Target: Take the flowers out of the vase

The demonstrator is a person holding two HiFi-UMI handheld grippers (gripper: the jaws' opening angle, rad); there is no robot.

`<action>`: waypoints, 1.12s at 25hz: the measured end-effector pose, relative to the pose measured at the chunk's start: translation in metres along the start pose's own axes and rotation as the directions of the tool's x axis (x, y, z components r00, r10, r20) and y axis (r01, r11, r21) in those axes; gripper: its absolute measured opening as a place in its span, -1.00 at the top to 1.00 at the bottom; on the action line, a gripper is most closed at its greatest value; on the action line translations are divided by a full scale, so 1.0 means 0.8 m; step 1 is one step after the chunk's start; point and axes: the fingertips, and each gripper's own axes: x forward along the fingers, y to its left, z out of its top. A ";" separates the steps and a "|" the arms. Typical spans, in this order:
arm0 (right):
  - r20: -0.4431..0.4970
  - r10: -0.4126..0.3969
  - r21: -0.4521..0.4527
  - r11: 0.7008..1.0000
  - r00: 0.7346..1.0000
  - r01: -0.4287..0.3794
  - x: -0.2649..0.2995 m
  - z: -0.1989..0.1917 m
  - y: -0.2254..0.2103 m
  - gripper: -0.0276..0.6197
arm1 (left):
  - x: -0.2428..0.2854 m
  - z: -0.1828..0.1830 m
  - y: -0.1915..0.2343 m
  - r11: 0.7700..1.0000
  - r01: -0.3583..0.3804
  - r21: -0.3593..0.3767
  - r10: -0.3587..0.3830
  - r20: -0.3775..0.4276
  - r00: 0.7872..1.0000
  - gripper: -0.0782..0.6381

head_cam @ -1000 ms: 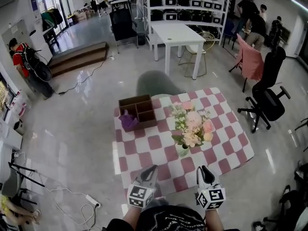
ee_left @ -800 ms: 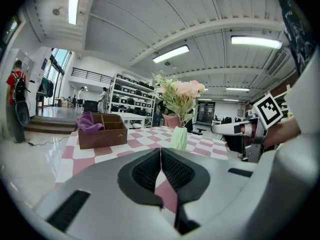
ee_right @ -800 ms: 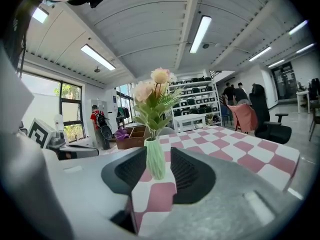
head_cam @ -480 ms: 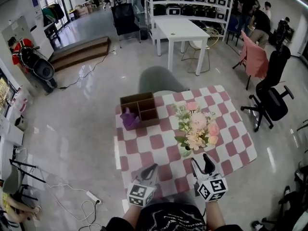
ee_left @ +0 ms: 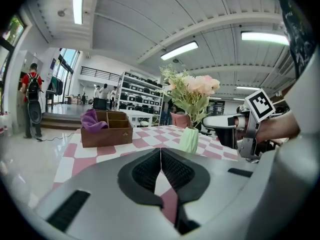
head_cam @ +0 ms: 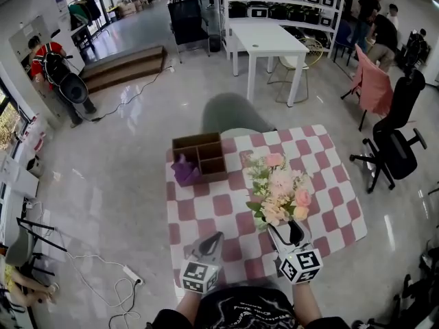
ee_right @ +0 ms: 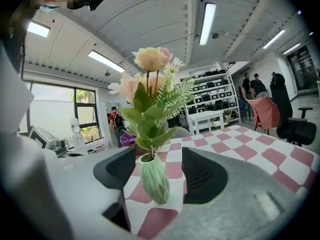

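The green ribbed vase (ee_right: 154, 178) stands on the pink-checked tablecloth (head_cam: 206, 208), pink flowers (head_cam: 281, 194) in it — the right gripper (head_cam: 287, 232), its jaws just now opening, flanks the vase without touching; the left gripper (ee_left: 160, 165) has its jaws together, empty

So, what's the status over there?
Left gripper shut, empty. Right gripper just opening, lined up on green vase, not touching. Flowers still in vase. Nothing in the way.

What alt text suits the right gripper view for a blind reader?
A pale green vase of pink and cream flowers stands between the jaws of the right gripper, which have just been opening and do not touch it. A pink-and-white checked tablecloth lies beneath.
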 end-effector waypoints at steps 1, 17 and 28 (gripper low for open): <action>-0.004 0.007 0.000 1.000 1.000 -0.007 0.003 0.000 -0.002 0.06 | 0.002 0.001 0.000 1.000 -0.004 -0.003 0.004 0.000 1.000 0.75; -0.022 0.176 -0.008 0.984 0.984 -0.176 0.041 0.008 0.001 -0.05 | 0.018 -0.001 0.010 0.996 -0.089 -0.027 0.089 -0.021 0.996 0.75; 0.041 0.282 -0.065 0.958 0.959 -0.279 0.054 0.021 0.016 0.03 | 0.024 -0.004 0.020 0.993 -0.116 -0.026 0.115 -0.031 0.993 0.75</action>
